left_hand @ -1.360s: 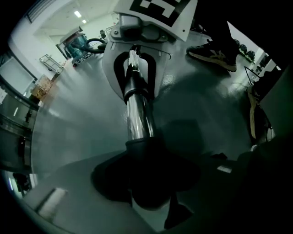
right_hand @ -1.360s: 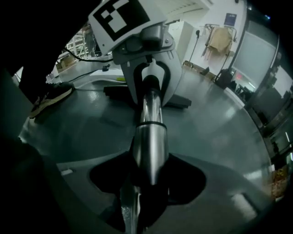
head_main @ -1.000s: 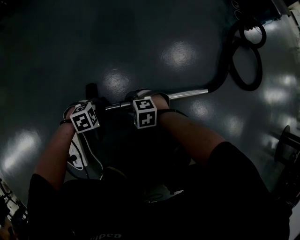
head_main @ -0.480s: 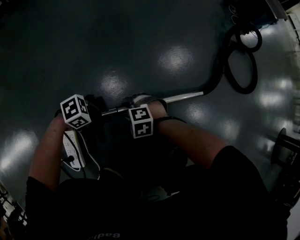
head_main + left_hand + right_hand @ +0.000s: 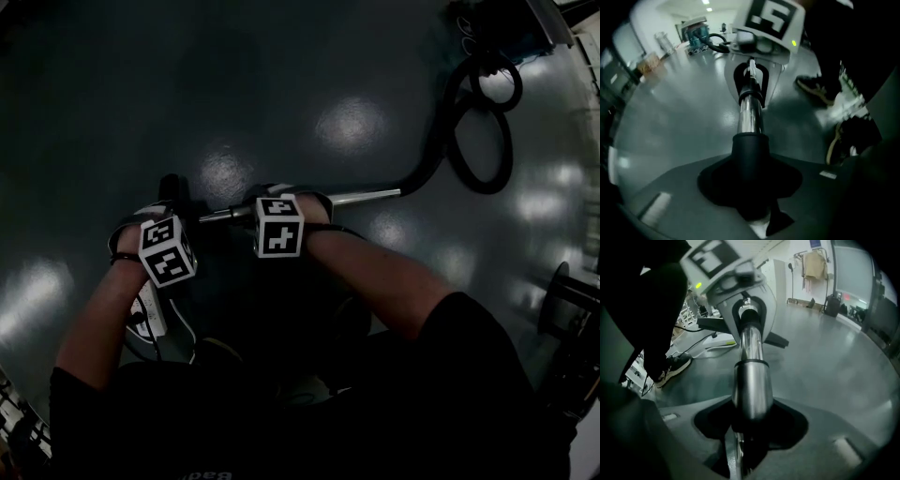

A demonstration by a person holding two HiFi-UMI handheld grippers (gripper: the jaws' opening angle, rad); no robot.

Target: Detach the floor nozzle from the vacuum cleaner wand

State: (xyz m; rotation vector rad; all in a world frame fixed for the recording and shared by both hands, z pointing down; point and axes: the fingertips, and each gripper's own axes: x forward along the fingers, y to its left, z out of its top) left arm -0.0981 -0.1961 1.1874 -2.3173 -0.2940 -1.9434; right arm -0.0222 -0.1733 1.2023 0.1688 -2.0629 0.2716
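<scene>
The chrome wand [image 5: 366,197] lies level above the dark floor, with both grippers on it. My left gripper [image 5: 165,223] has the black nozzle neck [image 5: 750,159] between its jaws, which are closing. The chrome tube [image 5: 750,115] enters that neck and runs on to my right gripper [image 5: 751,77]. The jaws of my right gripper [image 5: 281,204] are closing round the wand [image 5: 750,390]. Past my left gripper [image 5: 746,310], a flat black part of the nozzle [image 5: 778,340] shows. The pads themselves are hidden in both gripper views.
The black hose [image 5: 487,131] coils at the upper right towards the blue vacuum body [image 5: 696,40]. A white block with a cable [image 5: 150,314] lies under the left arm. The person's shoes [image 5: 815,89] stand close by. A clothes rack [image 5: 815,263] is far off.
The left gripper's cube swung out to the left, then came back and tipped nearer. The right gripper and the wand shifted slightly left.
</scene>
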